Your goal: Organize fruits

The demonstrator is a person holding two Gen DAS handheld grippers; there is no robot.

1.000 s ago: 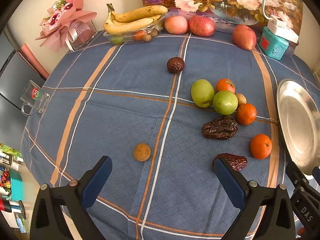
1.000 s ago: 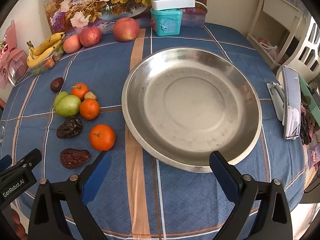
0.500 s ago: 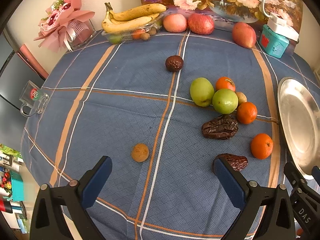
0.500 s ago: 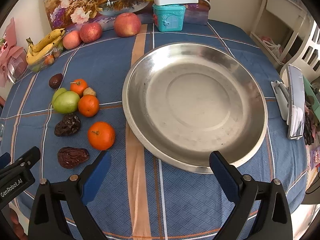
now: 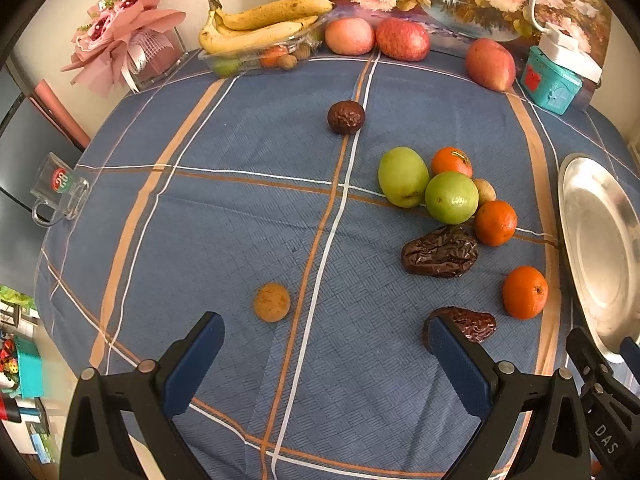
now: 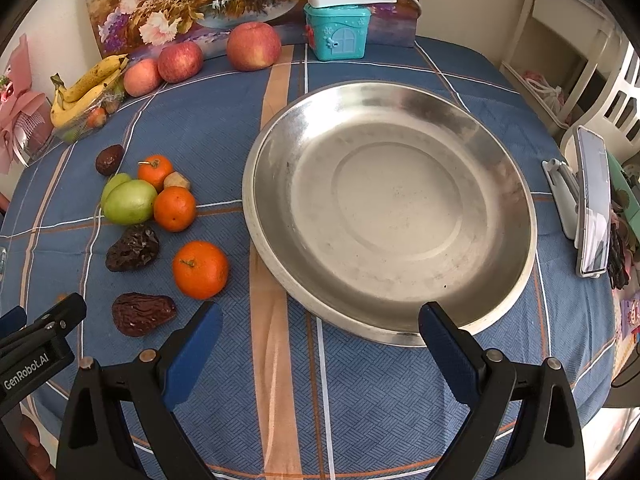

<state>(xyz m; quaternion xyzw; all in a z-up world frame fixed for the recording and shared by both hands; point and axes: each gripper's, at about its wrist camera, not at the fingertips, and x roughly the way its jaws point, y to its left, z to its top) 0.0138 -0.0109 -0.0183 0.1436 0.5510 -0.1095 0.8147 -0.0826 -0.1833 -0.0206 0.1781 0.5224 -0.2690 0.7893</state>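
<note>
A: Why did both grippers hang so far back from the fruit?

B: My guess is nothing had been picked yet. The left gripper (image 5: 324,344) was spread wide and held nothing, hovering above the blue checked cloth of the table (image 5: 224,216), with a small tan fruit (image 5: 272,302) just ahead of its left finger and a wrinkled date (image 5: 468,324) right at its right fingertip. The right gripper (image 6: 320,332) was equally wide and empty, facing the steel plate (image 6: 496,160).

A: And the plate had nothing in it?

B: Bare. It looked like the place meant to receive the fruit, which would explain the right gripper waiting in front of it.

A: Where was the loose fruit?

B: Clustered on the cloth left of the plate: two green fruits (image 5: 451,197) touching, three small oranges (image 6: 200,269), a second date (image 5: 440,253), a little brown fruit tucked among them, and a dark wrinkled one (image 5: 346,117) lying apart, farther back.

A: And the room around it?

B: A flower painting (image 6: 192,4) leaned against the wall behind three apples (image 6: 253,45), bananas (image 5: 260,24) lay over a clear tray, a pink bouquet (image 5: 120,44) stood in the corner, a teal house-shaped box (image 6: 338,32) carried a white power strip, and a phone on a stand (image 6: 592,204) sat at the right edge
</note>
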